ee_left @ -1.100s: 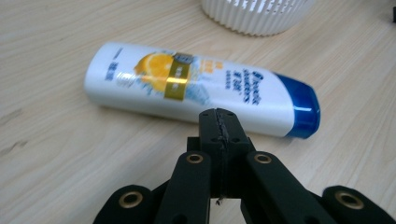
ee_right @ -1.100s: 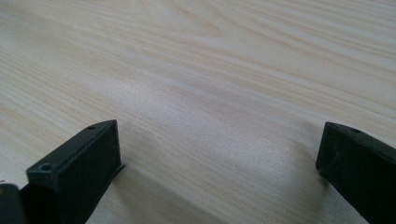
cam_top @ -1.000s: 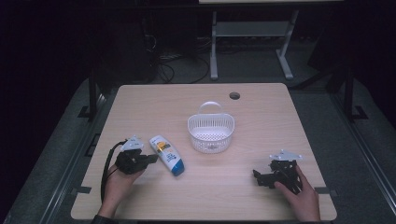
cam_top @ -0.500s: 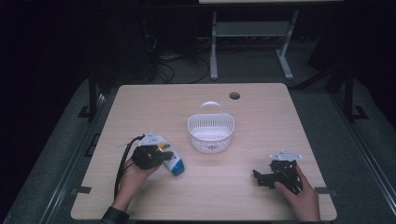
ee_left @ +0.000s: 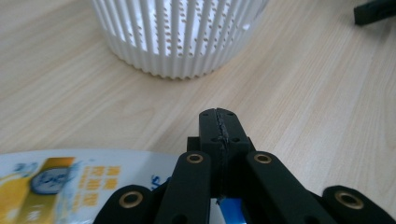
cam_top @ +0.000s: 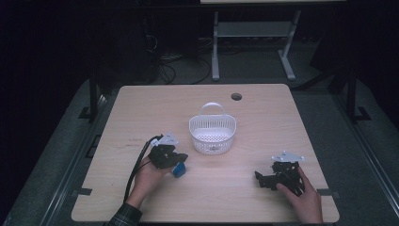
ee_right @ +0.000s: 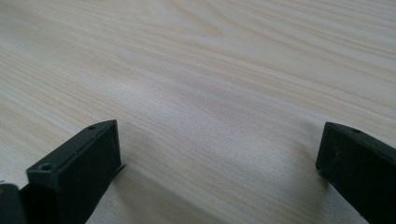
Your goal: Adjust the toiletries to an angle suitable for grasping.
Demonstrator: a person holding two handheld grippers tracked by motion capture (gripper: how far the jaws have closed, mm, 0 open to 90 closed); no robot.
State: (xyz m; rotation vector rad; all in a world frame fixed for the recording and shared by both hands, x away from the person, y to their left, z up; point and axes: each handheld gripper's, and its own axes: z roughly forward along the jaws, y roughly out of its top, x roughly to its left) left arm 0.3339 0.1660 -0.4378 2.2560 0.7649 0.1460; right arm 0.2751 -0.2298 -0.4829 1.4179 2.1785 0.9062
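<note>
A white tube (ee_left: pixel 70 179) with a yellow label and a blue cap (cam_top: pixel 178 170) lies on the wooden table (cam_top: pixel 141 113). My left gripper (cam_top: pixel 181 157) hovers right over it and hides most of it in the high view. In the left gripper view its jaws (ee_left: pixel 219 114) are pressed together with nothing between them, pointing at the white slatted basket (ee_left: pixel 177 37). The basket (cam_top: pixel 212 129) stands at the table's middle, just right of that gripper. My right gripper (cam_top: pixel 259 178) rests near the front right; its jaws (ee_right: pixel 217 154) stand wide open over bare wood.
A round cable hole (cam_top: pixel 236 96) sits near the table's far edge. A black cable (cam_top: pixel 139 165) trails from the left gripper toward the front. A metal stand (cam_top: pixel 254 42) is on the floor behind the table. The other gripper's jaw (ee_left: pixel 376 10) shows at the left gripper view's top right.
The left hand has carried its shut gripper to the right, from beside the tube to over it, closer to the basket. The right hand has stayed put.
</note>
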